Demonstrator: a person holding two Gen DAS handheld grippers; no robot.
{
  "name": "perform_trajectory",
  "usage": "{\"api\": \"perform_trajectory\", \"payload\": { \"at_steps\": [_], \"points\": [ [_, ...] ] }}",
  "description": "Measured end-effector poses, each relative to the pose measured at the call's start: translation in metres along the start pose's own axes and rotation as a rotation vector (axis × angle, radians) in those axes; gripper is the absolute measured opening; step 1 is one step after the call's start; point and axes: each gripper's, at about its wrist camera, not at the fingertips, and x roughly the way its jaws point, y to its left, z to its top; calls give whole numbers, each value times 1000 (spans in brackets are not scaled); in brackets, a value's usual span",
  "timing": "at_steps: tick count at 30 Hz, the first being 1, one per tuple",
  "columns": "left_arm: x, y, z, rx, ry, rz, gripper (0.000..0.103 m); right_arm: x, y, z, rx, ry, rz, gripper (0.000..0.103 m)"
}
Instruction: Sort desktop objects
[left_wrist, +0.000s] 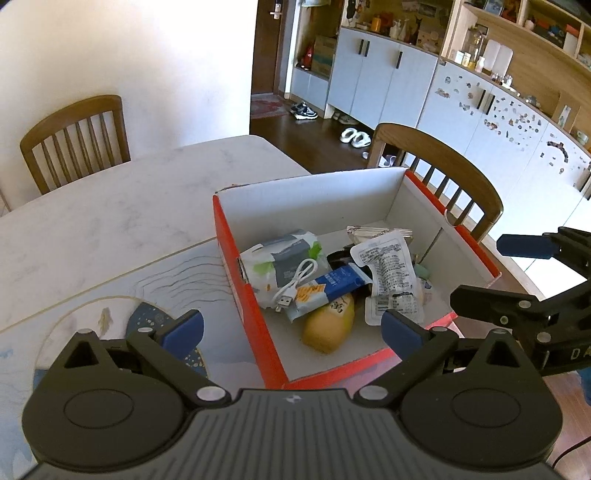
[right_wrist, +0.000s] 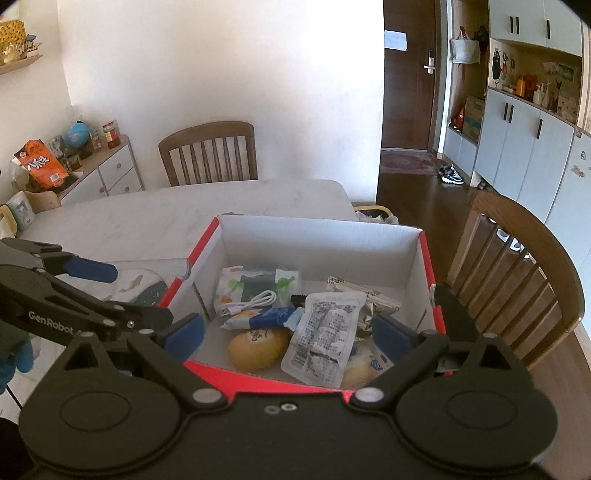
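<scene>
Marble worktop (right_wrist: 155, 218) carries your red cardboard box (left_wrist: 255, 325), which sits at its right edge beside a wooden chair (right_wrist: 517, 273). Inside lie a white USB cable (right_wrist: 255, 301), a yellow bun (right_wrist: 255, 349) and printed sachets. Your left tongs (left_wrist: 291, 328) and right tongs (right_wrist: 288, 332) both stand spread wide at the box's near rim, gripping nothing.

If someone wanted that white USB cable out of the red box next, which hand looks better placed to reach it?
Probably the left. The USB cable lies by the red box's left wall, beside the open left gripper. The right gripper, also open, faces the silver pouch instead.
</scene>
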Motion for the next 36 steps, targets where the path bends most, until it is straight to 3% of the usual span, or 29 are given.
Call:
{"api": "perform_trajectory", "payload": {
  "at_steps": [36],
  "points": [
    [-7, -10, -18, 18, -1, 7, 103, -2, 5, -11, 28, 23, -1, 99]
  ]
}}
